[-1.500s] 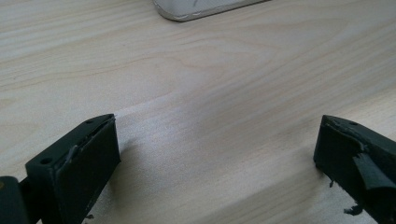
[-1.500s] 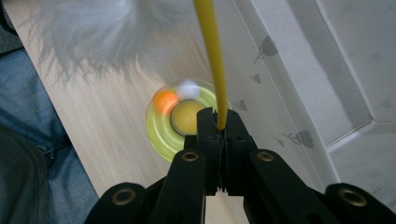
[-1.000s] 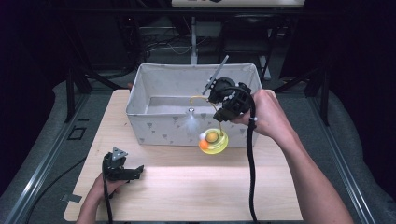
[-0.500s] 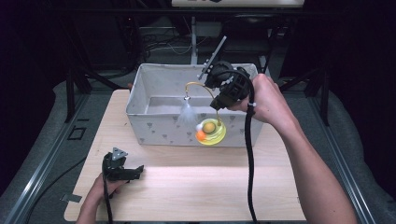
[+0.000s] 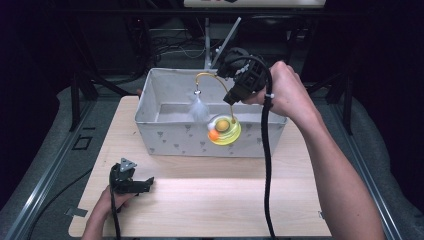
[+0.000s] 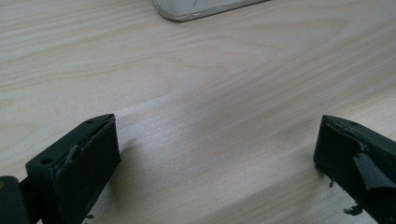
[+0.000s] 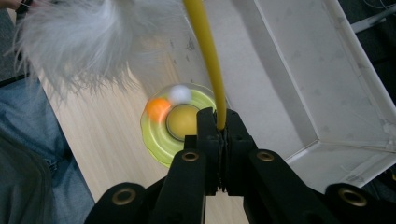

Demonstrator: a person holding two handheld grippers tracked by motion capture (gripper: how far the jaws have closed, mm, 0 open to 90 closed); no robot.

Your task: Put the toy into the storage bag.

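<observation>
My right gripper [image 5: 232, 99] is shut on the thin yellow stem [image 5: 207, 76] of a cat toy and holds it in the air over the front wall of a white fabric bin [image 5: 165, 137]. The toy's yellow-green disc [image 5: 225, 131] with an orange ball hangs below the jaws, and a white feather [image 5: 198, 109] dangles from the arched stem. In the right gripper view the jaws [image 7: 218, 122] pinch the stem [image 7: 205, 51] above the disc [image 7: 180, 125], orange ball [image 7: 156, 108] and feather [image 7: 79, 37]. My left gripper [image 5: 144, 183] rests open on the wooden table [image 5: 225, 200], nothing between its fingers [image 6: 88, 158].
The bin stands at the far middle of the table, its inside pale and open [image 7: 299, 70]; a corner of it shows at the top of the left gripper view [image 6: 201, 7]. A black cable [image 5: 265, 170] hangs from the right gripper across the table. Dark frame legs stand behind.
My right gripper has risen with the toy, lifting the disc and feather higher against the bin's front wall. The left gripper has stayed where it was.
</observation>
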